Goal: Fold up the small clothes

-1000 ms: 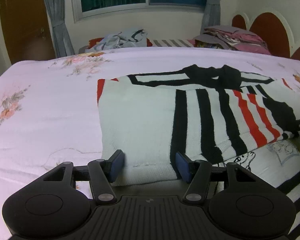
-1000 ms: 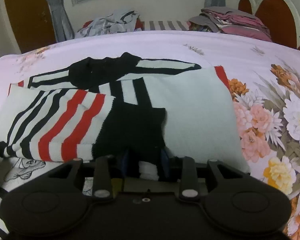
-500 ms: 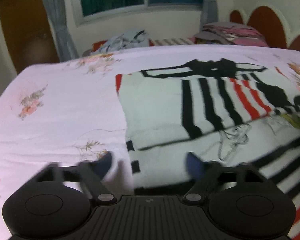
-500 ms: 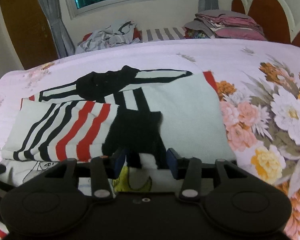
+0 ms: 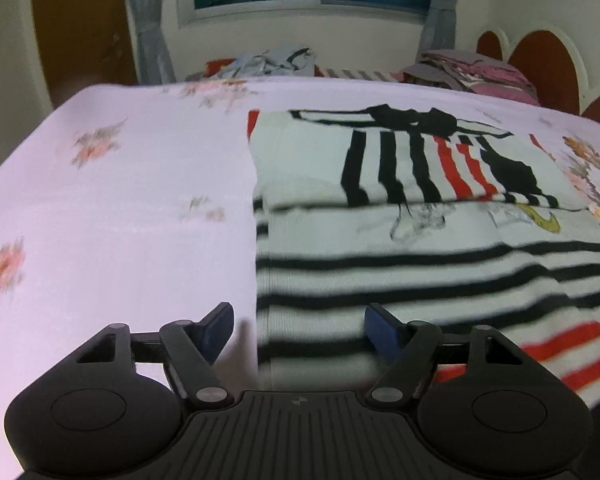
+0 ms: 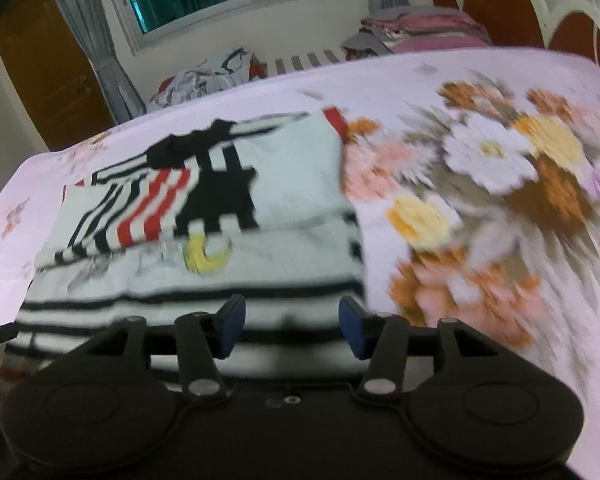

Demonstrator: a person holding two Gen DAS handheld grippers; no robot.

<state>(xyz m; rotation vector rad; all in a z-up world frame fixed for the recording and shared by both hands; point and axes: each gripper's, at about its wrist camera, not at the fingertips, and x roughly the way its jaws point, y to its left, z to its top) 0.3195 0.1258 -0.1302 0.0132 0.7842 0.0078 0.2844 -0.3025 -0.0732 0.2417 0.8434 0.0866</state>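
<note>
- Both grippers hover empty over the white knitted sweater with black and red stripes [image 5: 420, 248] [image 6: 204, 280].
- Left gripper [image 5: 299, 326]: jaws apart, closing.
- Right gripper [image 6: 292, 326]: jaws apart, opening.

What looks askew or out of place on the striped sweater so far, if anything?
Nothing serious stands out. The striped sweater lies flat on the floral bedsheet, its folded sleeves laid across the upper half with a fairly even lower edge. Both views are motion-blurred, so small wrinkles cannot be judged. The left gripper and right gripper grip nothing.
</note>
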